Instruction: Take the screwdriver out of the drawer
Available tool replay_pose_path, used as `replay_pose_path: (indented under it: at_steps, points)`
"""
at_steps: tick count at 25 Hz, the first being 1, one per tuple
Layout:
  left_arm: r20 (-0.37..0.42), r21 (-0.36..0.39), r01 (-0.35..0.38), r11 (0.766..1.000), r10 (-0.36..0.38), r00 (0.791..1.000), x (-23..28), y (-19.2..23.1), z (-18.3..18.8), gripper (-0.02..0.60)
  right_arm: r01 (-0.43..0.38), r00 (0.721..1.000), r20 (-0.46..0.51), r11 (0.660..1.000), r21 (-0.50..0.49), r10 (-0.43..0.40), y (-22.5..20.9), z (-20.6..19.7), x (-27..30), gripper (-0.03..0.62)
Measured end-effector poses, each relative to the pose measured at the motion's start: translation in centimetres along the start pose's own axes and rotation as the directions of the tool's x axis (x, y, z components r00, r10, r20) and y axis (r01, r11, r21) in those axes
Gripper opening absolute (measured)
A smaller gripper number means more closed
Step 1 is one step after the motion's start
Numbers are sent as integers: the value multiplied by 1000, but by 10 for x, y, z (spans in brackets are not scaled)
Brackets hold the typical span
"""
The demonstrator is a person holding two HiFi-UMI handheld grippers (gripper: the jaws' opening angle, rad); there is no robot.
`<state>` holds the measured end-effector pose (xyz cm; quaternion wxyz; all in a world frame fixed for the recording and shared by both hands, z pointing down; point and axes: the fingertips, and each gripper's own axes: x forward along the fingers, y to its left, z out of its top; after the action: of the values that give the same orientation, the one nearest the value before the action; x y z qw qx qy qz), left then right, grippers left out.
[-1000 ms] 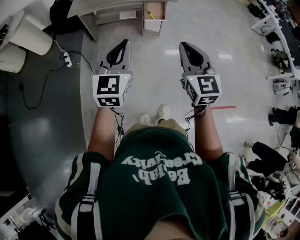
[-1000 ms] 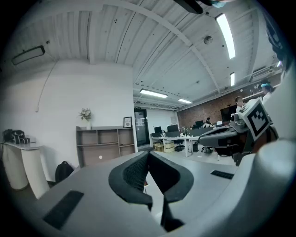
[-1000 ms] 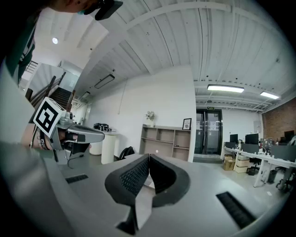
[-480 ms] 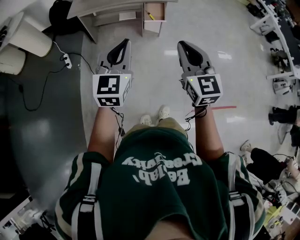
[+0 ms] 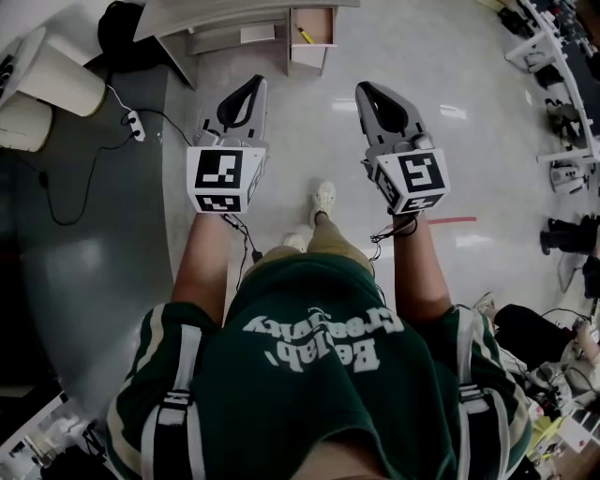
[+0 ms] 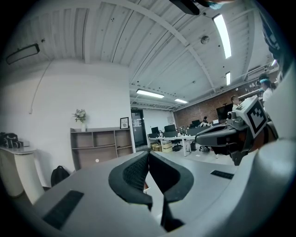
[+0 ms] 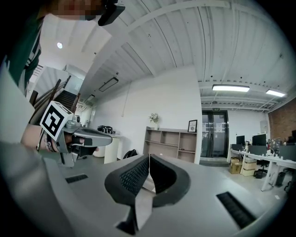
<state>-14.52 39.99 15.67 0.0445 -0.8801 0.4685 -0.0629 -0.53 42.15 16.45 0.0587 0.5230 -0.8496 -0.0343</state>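
Note:
Far ahead on the floor a small wooden drawer (image 5: pixel 324 26) stands open at the foot of a low shelf unit (image 5: pixel 216 19), and a yellow-handled screwdriver (image 5: pixel 305 36) lies inside it. My left gripper (image 5: pixel 255 82) and right gripper (image 5: pixel 361 89) are held level side by side at waist height, both pointing toward the drawer and well short of it. In the left gripper view my left gripper (image 6: pixel 148 152) has its jaw tips touching with nothing between them. In the right gripper view the right gripper (image 7: pixel 149 156) shows the same: shut and holding nothing.
Two white cylinders (image 5: pixel 56 80) stand at the left, with a power strip (image 5: pixel 134 120) and its black cable on the dark floor. A black bag (image 5: pixel 122 28) leans by the shelf. Desks and chairs (image 5: pixel 562 94) line the right side. Red tape (image 5: pixel 450 220) marks the floor.
The person has taken a step, one shoe now further forward. Both grippers have shifted slightly ahead toward the drawer. Their jaws stay shut.

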Motion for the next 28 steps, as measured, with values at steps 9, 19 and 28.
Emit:
replay_pose_path:
  at_steps: [9,19,28]
  points:
    - [-11,-3,-24,1000,24,1000,99,30,-2,19,-38,999,-9,999,15,38,-71,-13,85,35]
    - [-41,-7,-66,998,66,997,231,59,-8,19,-134,990,-38,991,15,134,-159,-37,186,35]
    - [-45,-2,-78,997,78,996,304,79,-25,20,-198,978,-61,980,25,199,-190,-68,252,35]
